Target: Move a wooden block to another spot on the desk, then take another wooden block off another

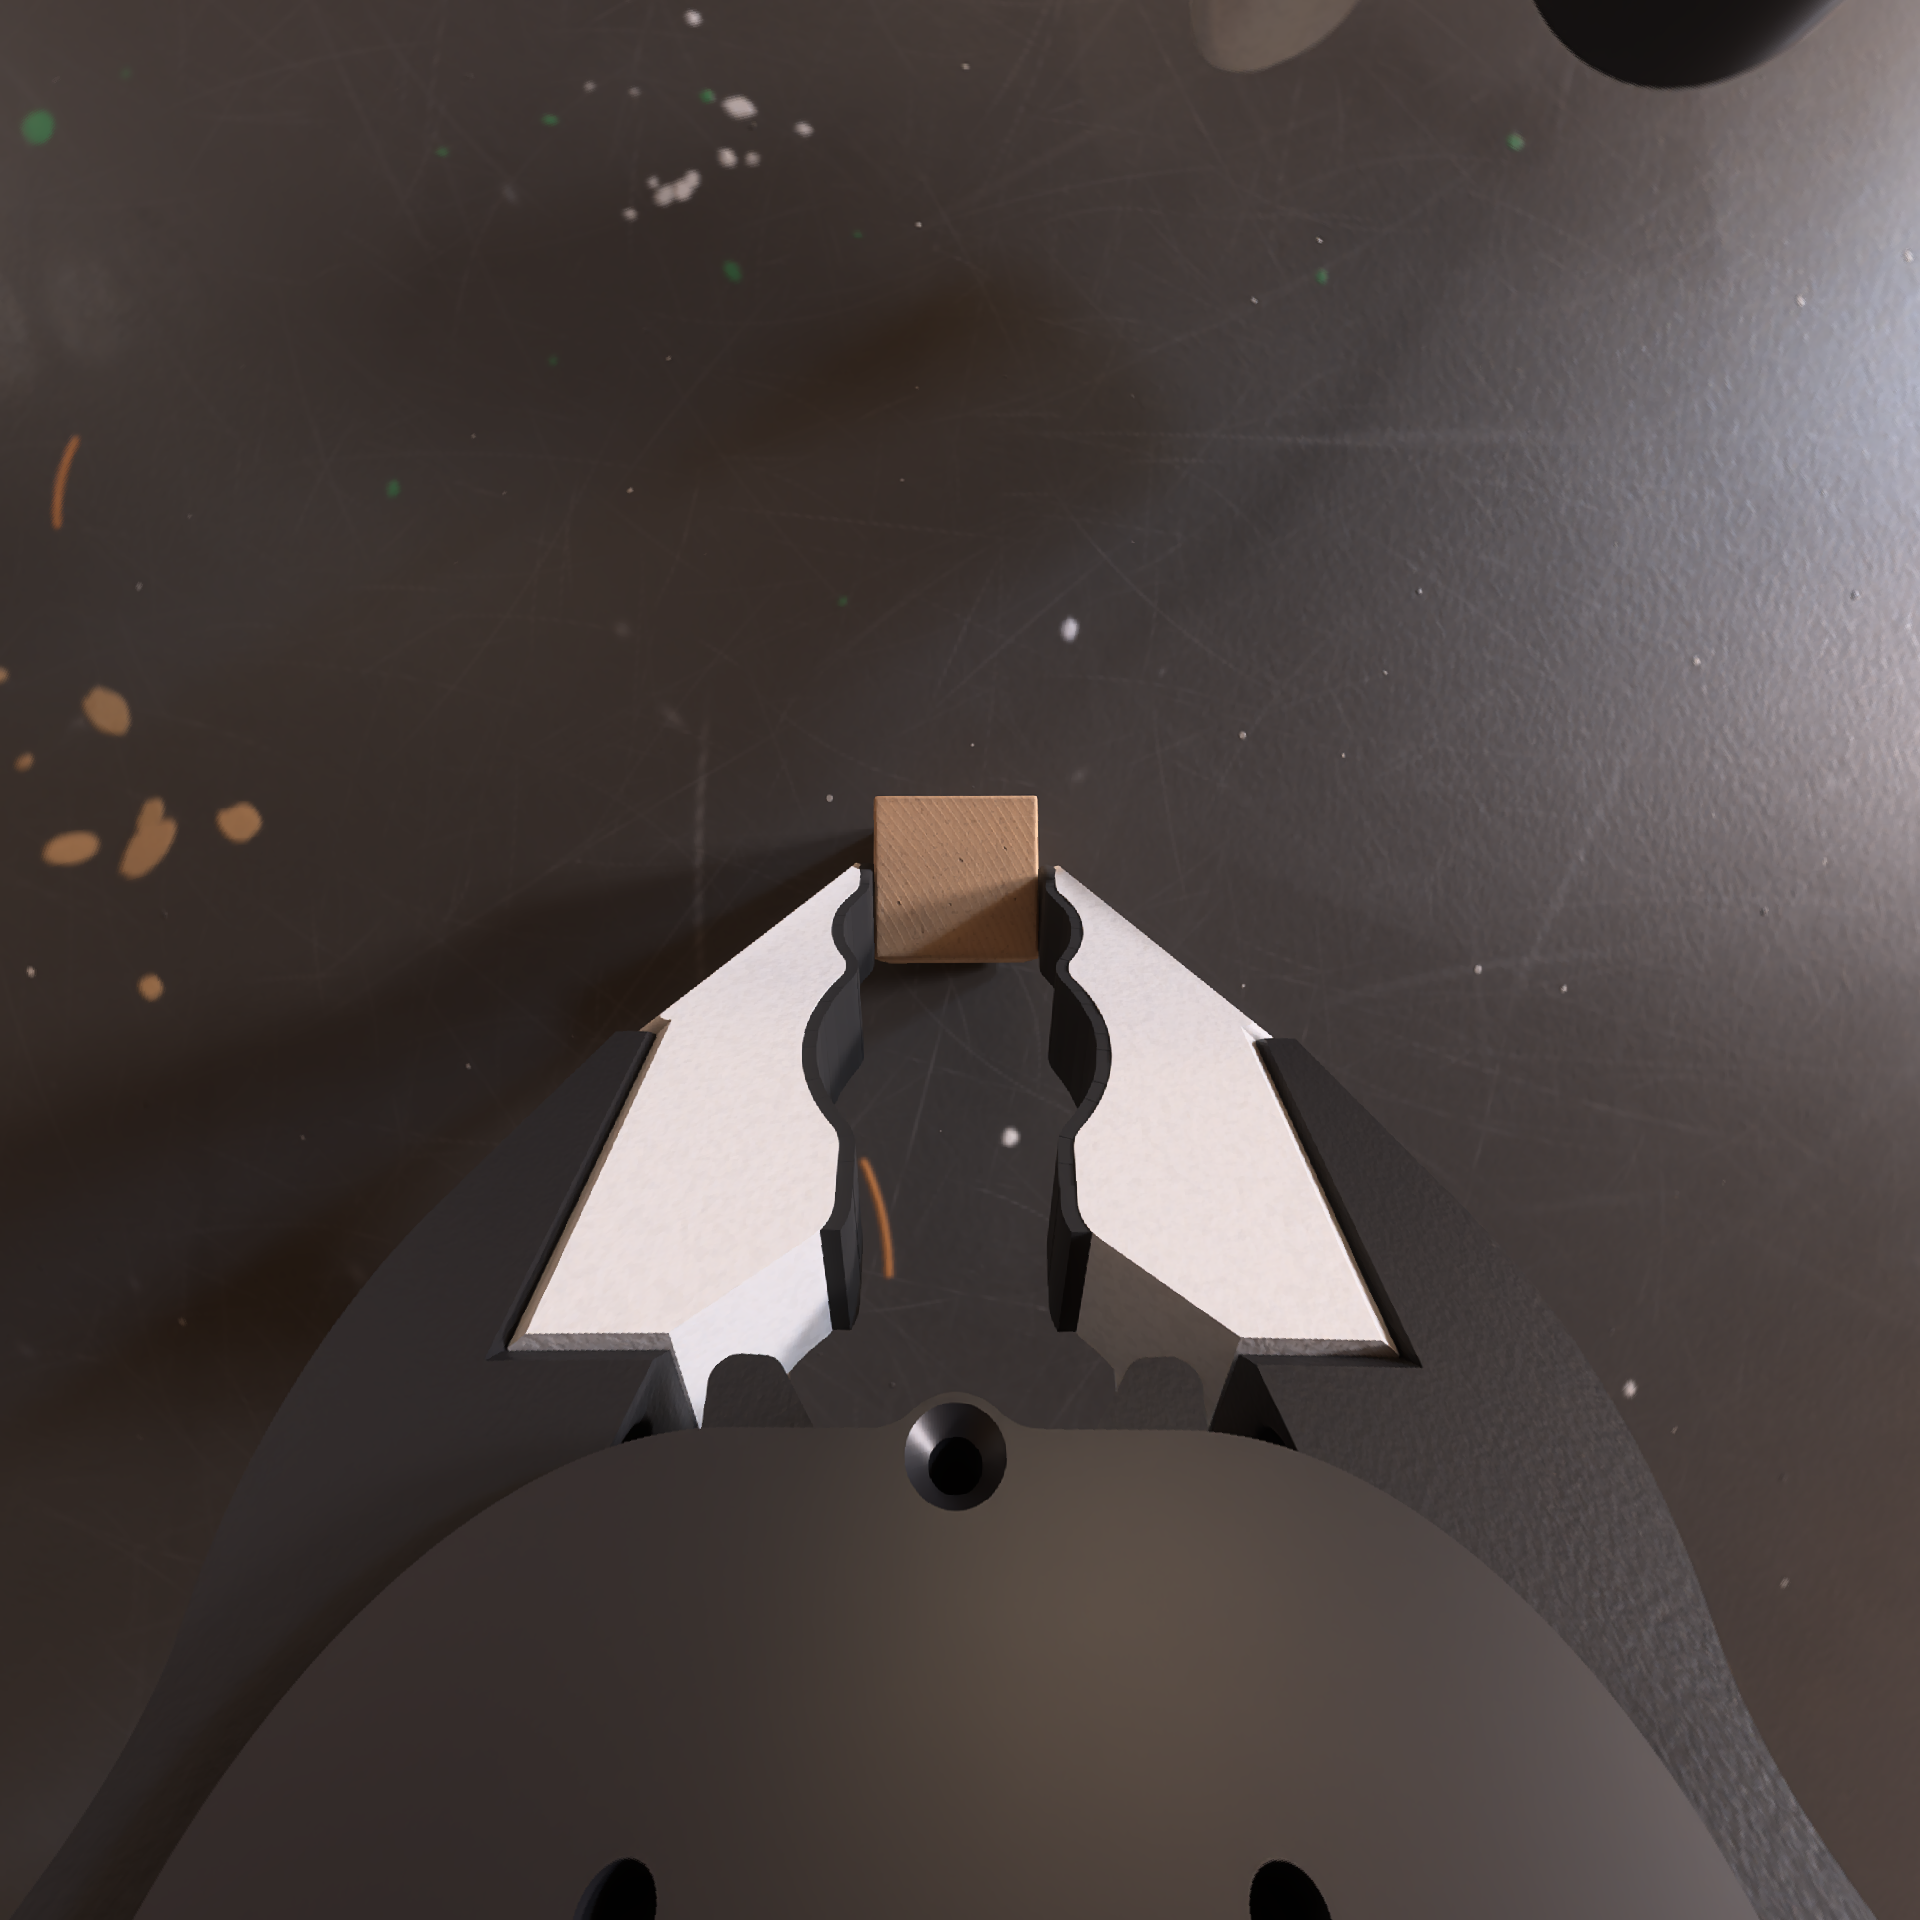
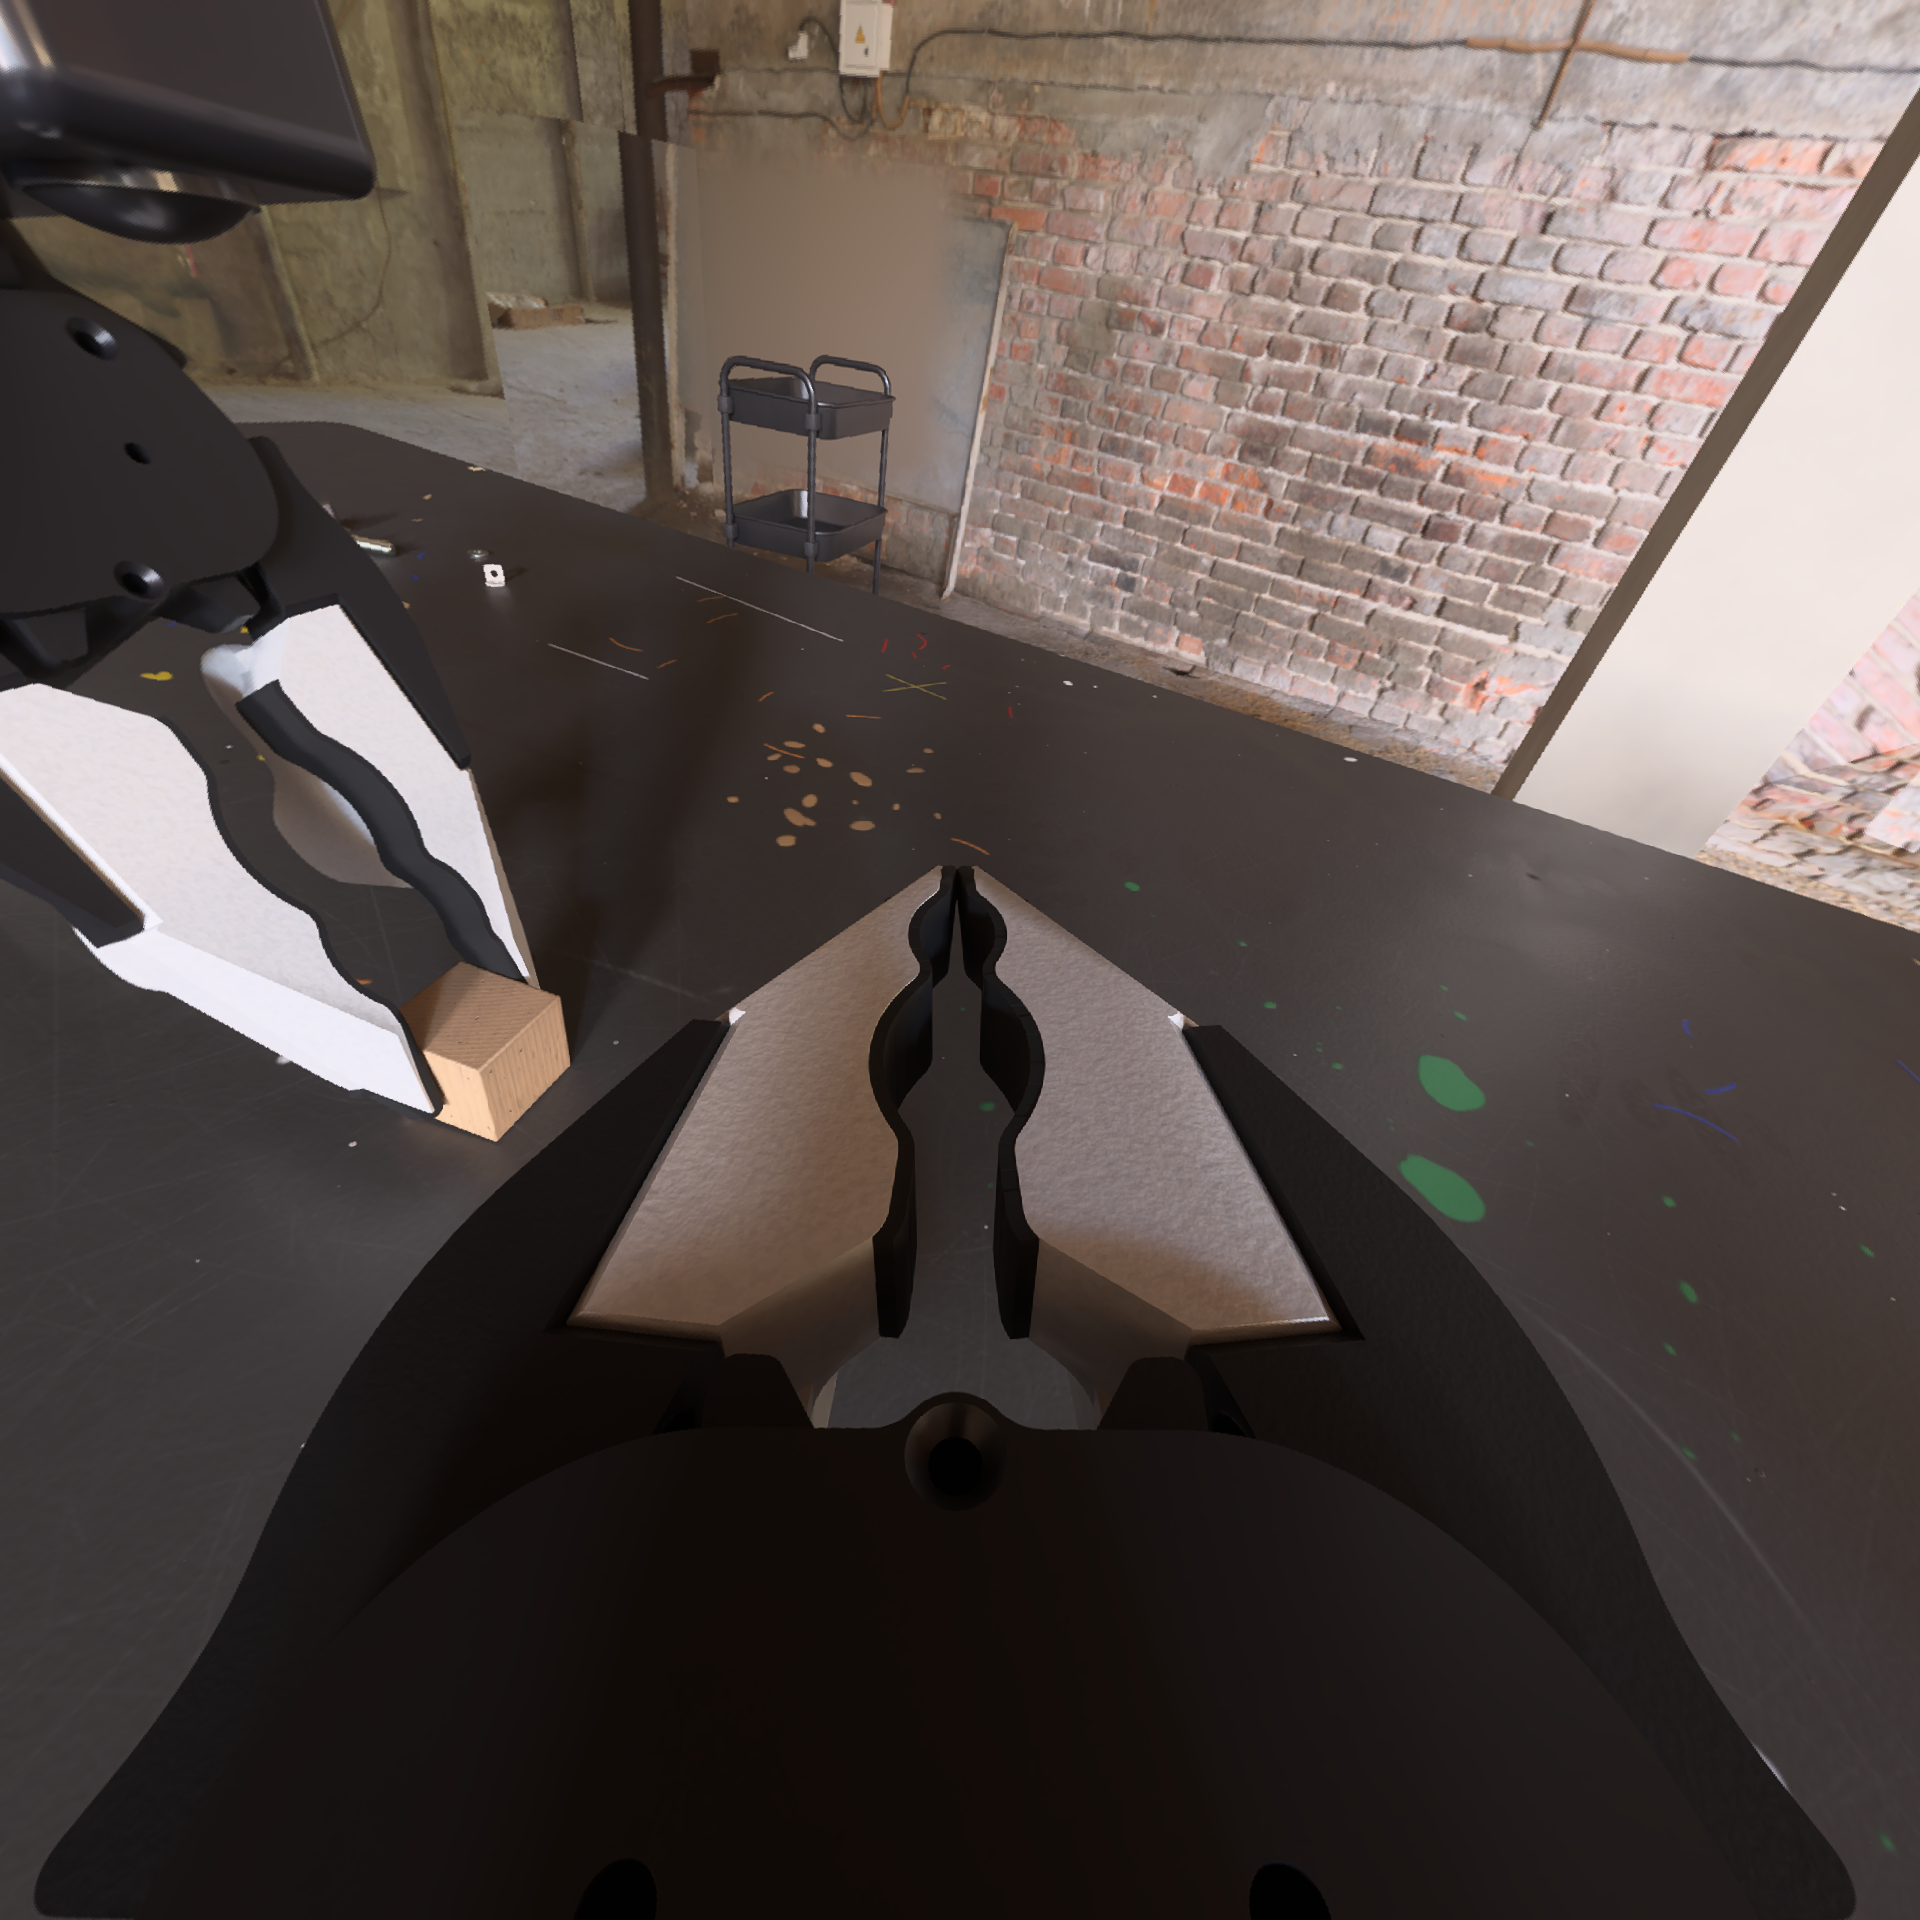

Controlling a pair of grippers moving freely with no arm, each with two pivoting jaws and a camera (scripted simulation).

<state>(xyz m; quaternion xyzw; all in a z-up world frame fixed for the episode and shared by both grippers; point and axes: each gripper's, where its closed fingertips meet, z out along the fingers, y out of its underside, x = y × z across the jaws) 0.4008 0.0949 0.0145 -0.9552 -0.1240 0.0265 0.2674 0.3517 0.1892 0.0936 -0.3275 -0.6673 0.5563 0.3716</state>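
A small wooden block (image 1: 956, 852) sits between the fingertips of my left gripper (image 1: 956, 904), which is shut on it from both sides. In the right wrist view the same block (image 2: 514, 1049) rests on the dark desk (image 2: 1247, 935), with the left gripper (image 2: 468, 1029) reaching steeply down onto it at the left. My right gripper (image 2: 958, 878) is shut and empty, low over the desk, to the right of the block and apart from it. No other wooden block is clearly in view.
The desk is speckled with paint (image 2: 1449, 1081). A small white piece (image 2: 494, 574) and a metal bit (image 2: 379, 542) lie far back left. A black cart (image 2: 805, 468) stands beyond the desk by a brick wall. A pale blurred shape (image 1: 1262, 31) and a dark rounded one (image 1: 1683, 42) show at the top edge.
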